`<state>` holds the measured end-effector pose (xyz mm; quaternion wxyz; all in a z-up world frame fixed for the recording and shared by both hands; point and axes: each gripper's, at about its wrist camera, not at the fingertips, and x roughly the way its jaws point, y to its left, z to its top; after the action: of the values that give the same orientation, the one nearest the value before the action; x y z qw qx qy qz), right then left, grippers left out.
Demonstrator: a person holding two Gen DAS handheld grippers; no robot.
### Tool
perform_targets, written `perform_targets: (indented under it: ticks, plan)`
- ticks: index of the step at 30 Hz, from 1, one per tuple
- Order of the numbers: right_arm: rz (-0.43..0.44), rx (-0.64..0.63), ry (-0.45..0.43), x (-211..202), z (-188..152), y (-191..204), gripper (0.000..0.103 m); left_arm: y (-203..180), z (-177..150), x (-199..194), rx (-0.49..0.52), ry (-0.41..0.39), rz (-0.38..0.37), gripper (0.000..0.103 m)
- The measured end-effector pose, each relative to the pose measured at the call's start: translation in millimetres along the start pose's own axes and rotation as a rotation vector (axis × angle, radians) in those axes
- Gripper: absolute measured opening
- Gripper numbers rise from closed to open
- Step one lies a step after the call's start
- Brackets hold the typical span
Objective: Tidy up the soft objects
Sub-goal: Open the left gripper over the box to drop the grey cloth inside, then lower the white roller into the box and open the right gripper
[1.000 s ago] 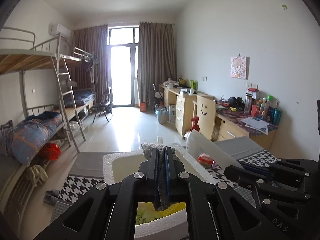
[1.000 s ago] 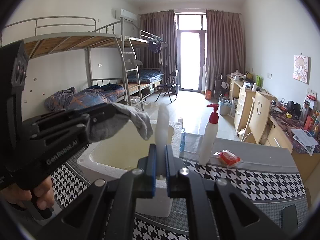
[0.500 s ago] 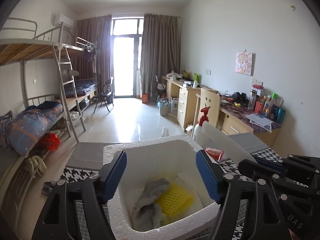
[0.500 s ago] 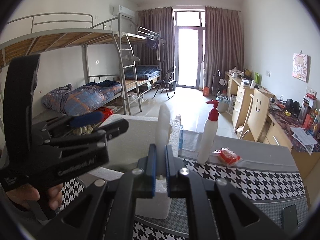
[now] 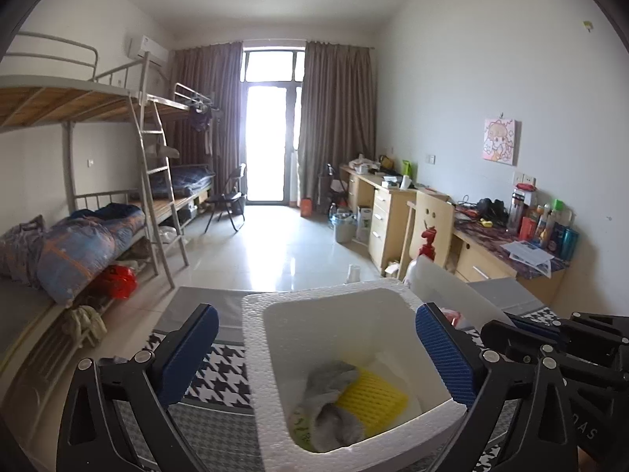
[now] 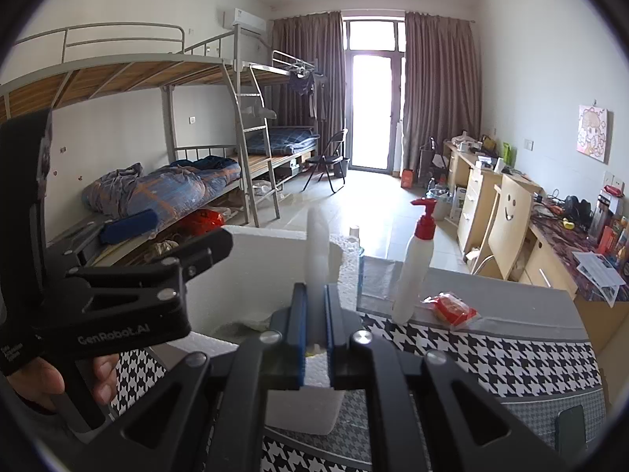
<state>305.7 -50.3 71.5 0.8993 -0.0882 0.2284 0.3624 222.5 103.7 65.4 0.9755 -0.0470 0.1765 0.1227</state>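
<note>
A grey cloth [image 5: 330, 405] lies crumpled at the bottom of the white foam box [image 5: 255, 354], beside a yellow ridged sponge [image 5: 373, 397]. My left gripper [image 5: 314, 334] hovers over the box, its jaws opening wide, the blue pads [image 5: 192, 338] touching nothing. In the right wrist view the left gripper [image 6: 173, 232] hangs above the box [image 6: 267, 244], held by a hand [image 6: 43, 381]. My right gripper [image 6: 315, 330] is shut on the upright white foam lid [image 6: 317, 236], which shows as a tilted panel [image 5: 452, 291] at the box's right side.
A white pump bottle with a red head [image 6: 412, 275] and a red packet [image 6: 452, 308] sit on the houndstooth tablecloth [image 6: 511, 358] right of the box. Bunk beds [image 5: 78, 236] line the left wall, desks [image 5: 491, 244] the right.
The left gripper went from shut on the grey cloth to wide open. The cloth dropped into the foam box beside the yellow sponge. The right gripper has kept its hold on the lid.
</note>
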Motion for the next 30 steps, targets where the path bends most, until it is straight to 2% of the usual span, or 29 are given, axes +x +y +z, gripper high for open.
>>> perform_targets:
  ticks: [12, 16, 30]
  plan:
    - [0.025, -0.015, 0.001, 5, 2, 9, 0.010, 14, -3, -8, -0.008, -0.015, 0.061, 0.102]
    - [0.044, -0.015, -0.004, 7, 3, 12, 0.010, 18, -5, -12, 0.005, -0.029, 0.105, 0.102]
    - [0.072, -0.028, 0.026, 24, 6, 27, 0.010, 37, -10, -20, -0.002, -0.042, 0.163, 0.102]
